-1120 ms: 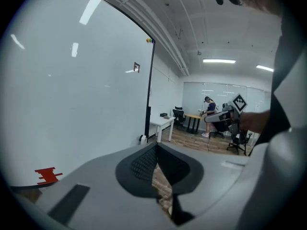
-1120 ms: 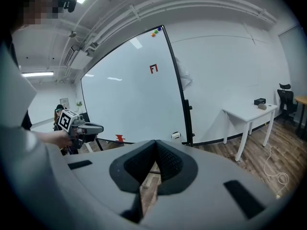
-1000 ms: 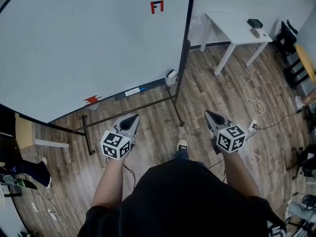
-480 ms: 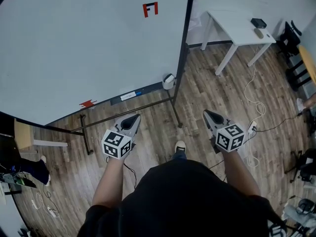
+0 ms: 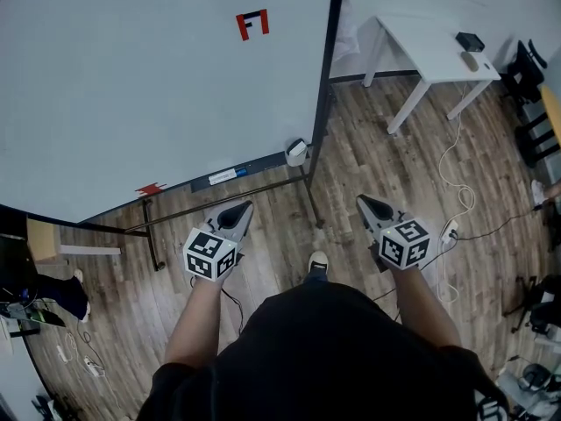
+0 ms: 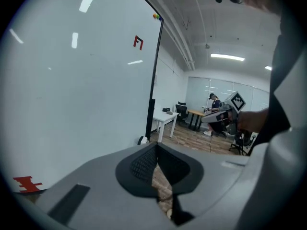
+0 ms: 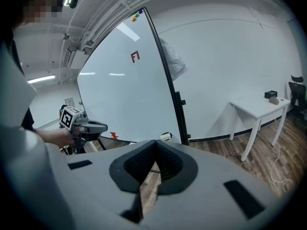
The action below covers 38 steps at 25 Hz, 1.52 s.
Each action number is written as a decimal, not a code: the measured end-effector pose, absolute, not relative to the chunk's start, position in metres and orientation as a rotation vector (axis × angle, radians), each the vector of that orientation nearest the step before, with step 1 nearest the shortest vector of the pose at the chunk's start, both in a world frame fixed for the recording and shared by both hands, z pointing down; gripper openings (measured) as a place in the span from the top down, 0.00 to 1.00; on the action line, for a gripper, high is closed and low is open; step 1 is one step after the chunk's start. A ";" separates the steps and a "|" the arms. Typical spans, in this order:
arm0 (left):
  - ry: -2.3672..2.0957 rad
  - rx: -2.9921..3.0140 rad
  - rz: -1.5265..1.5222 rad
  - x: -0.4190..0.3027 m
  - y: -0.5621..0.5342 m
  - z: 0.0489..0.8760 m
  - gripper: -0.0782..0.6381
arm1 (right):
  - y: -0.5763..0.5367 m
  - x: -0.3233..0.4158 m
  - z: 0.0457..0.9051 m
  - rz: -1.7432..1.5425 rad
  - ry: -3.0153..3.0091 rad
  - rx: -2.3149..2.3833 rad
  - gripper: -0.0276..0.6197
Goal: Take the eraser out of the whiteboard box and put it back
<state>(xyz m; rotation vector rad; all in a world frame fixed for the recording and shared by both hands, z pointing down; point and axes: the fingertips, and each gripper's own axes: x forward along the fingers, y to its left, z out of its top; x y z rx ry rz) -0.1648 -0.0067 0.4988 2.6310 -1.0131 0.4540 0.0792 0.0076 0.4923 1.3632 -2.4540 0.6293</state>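
Whiteboard [image 5: 158, 86]: large and blank, filling the left and far side of the room.
Red sign [image 5: 252, 24]: high on the board.
Red patch [image 5: 150, 189]: at the board's lower left edge.
Stand [image 5: 228, 196]: dark metal bars under the board.
Left tongs [image 5: 238, 210]: closed with nothing between them, near the stand and pointing at the board.
Whiteboard box [image 5: 297, 152]: small white holder at the board's lower right corner; the eraser cannot be made out.
Floor [image 5: 368, 160]: wood planks.
Right tongs [image 5: 363, 203]: closed and empty, well apart from the box.
Tabletop [image 5: 429, 46]: white, far right by the wall, carrying a small dark case [image 5: 470, 40].
Cable [image 5: 458, 182]: white, looping over the floor on the right.
Chairs [image 5: 524, 68]: dark, at the right edge.
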 end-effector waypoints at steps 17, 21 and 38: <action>-1.061 2.582 0.519 -0.106 -0.062 0.504 0.87 | -0.057 0.122 0.516 0.687 -2.494 1.232 0.97; -1.077 2.576 0.529 -0.092 -0.074 0.503 0.87 | -0.069 0.133 0.518 0.690 -2.504 1.203 0.97; -1.111 2.591 0.563 -0.059 -0.095 0.496 0.87 | -0.087 0.145 0.519 0.666 -2.538 1.107 0.97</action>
